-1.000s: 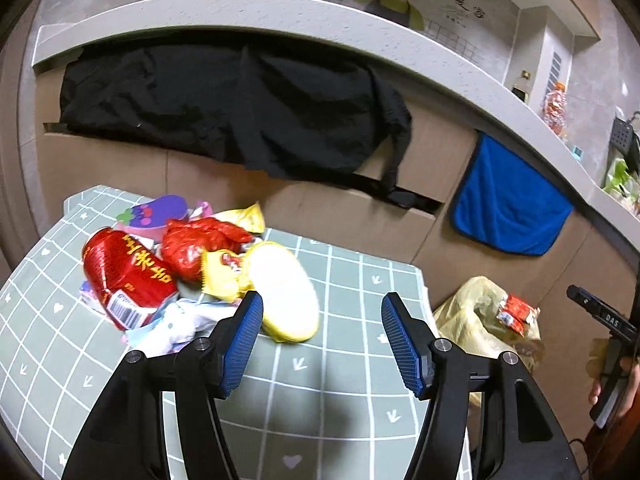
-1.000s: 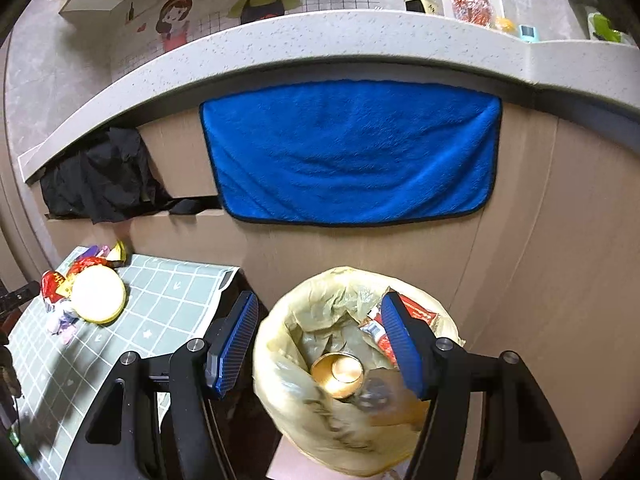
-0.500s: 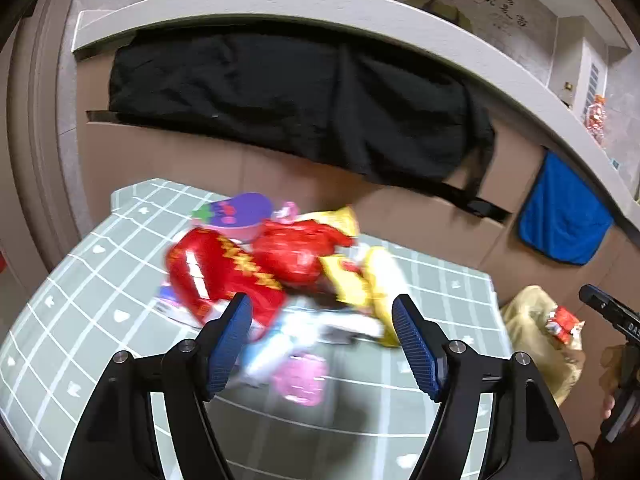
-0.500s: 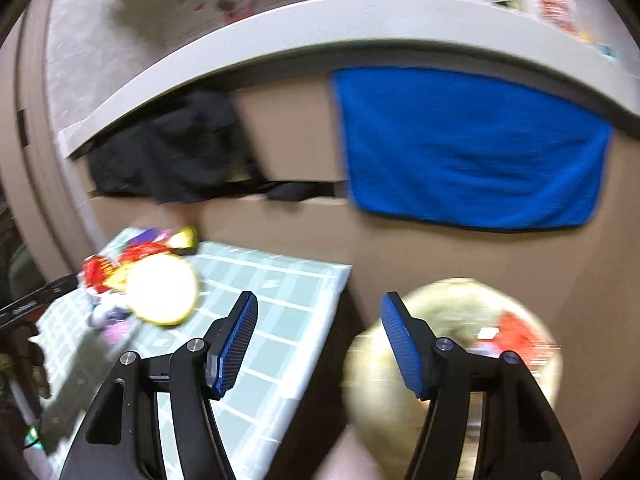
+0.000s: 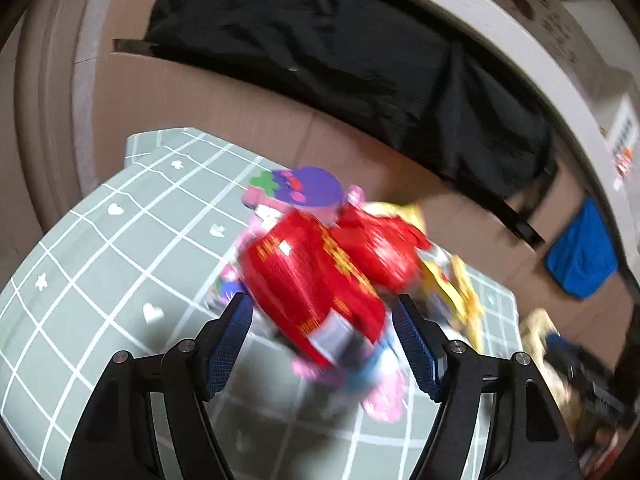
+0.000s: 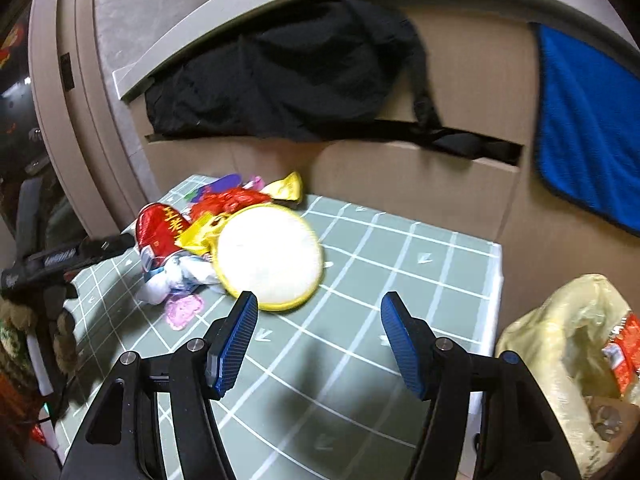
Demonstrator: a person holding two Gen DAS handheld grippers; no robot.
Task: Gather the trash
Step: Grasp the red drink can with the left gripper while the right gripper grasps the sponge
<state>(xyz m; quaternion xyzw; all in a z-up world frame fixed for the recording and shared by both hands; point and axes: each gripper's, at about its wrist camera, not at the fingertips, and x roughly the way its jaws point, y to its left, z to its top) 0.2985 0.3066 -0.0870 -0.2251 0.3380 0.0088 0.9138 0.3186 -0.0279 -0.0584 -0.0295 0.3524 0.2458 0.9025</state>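
Observation:
A heap of trash lies on the green checked table [image 5: 100, 248]. In the blurred left wrist view a big red snack bag [image 5: 312, 284] sits between the open fingers of my left gripper [image 5: 322, 320], with a purple wrapper [image 5: 312, 186] and yellow wrappers [image 5: 460, 288] behind. In the right wrist view the red bag [image 6: 160, 228], a round white and yellow lid [image 6: 268, 256] and a pink scrap [image 6: 184, 310] lie left of centre. My right gripper [image 6: 316, 320] is open and empty above the table, just short of the lid. The yellow trash bag [image 6: 560, 344] stands at the right.
A black cloth [image 6: 288, 68] and a blue towel [image 6: 588, 120] hang on the cardboard wall behind the table. The table's right edge [image 6: 496, 280] drops off beside the trash bag. The left gripper's body [image 6: 60, 260] shows at the left of the right wrist view.
My left gripper moved left and closer, so the red bag now sits between its fingers. My right gripper swung left from the trash bag to over the table, facing the lid.

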